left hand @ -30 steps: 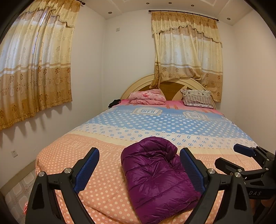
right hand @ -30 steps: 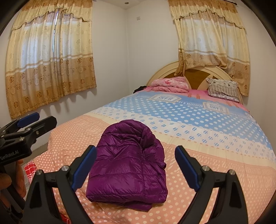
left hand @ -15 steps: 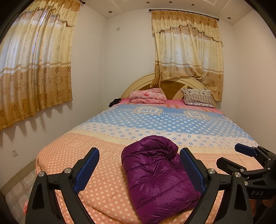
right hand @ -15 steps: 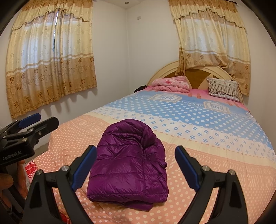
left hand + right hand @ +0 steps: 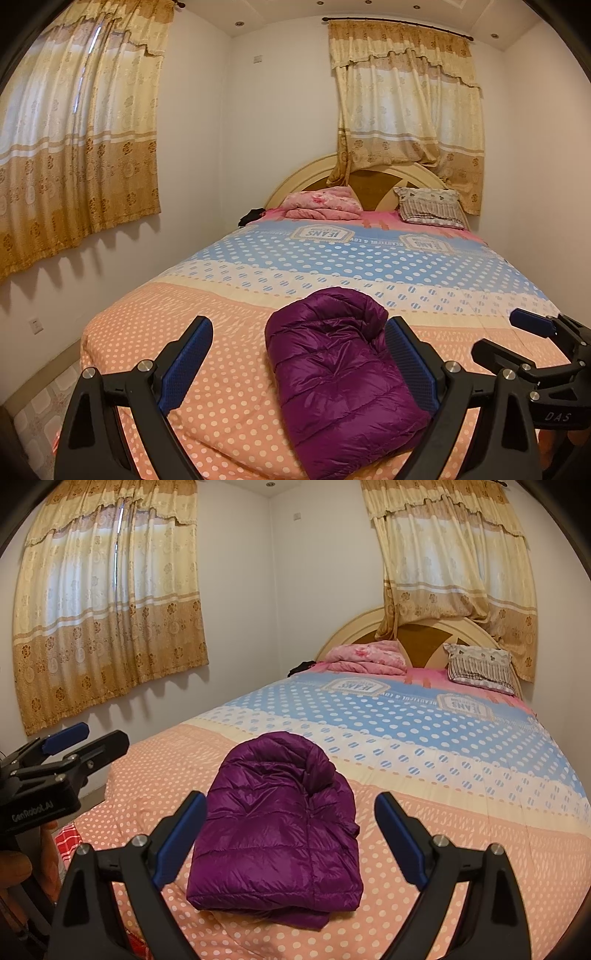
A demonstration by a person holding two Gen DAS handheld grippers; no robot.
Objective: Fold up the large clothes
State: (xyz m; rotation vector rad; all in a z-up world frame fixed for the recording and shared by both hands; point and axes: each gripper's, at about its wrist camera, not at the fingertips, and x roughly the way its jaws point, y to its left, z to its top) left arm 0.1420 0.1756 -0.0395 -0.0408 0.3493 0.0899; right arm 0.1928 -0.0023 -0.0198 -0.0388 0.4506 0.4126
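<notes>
A purple puffer jacket (image 5: pixel 340 365) lies folded into a compact bundle near the foot of the bed, hood end toward the headboard. My left gripper (image 5: pixel 299 332) is open and empty, held back from the bed's foot with the jacket showing between its fingers, toward the right one. My right gripper (image 5: pixel 290 801) is also open and empty, and the jacket (image 5: pixel 277 823) is centred between its blue pads without touching them. Each gripper shows in the other's view: the right gripper (image 5: pixel 532 332) at the far right, the left gripper (image 5: pixel 74 742) at the far left.
The bed's polka-dot quilt (image 5: pixel 295 266) runs from orange to blue. A folded pink blanket (image 5: pixel 325 203) and a striped pillow (image 5: pixel 430 206) lie by the headboard (image 5: pixel 354 631). Curtains and walls stand close on the left. A hand (image 5: pixel 14 864) and red checked cloth (image 5: pixel 68 843) are low left.
Almost nothing differs. Both grippers drift very slightly and stay open. The jacket lies still.
</notes>
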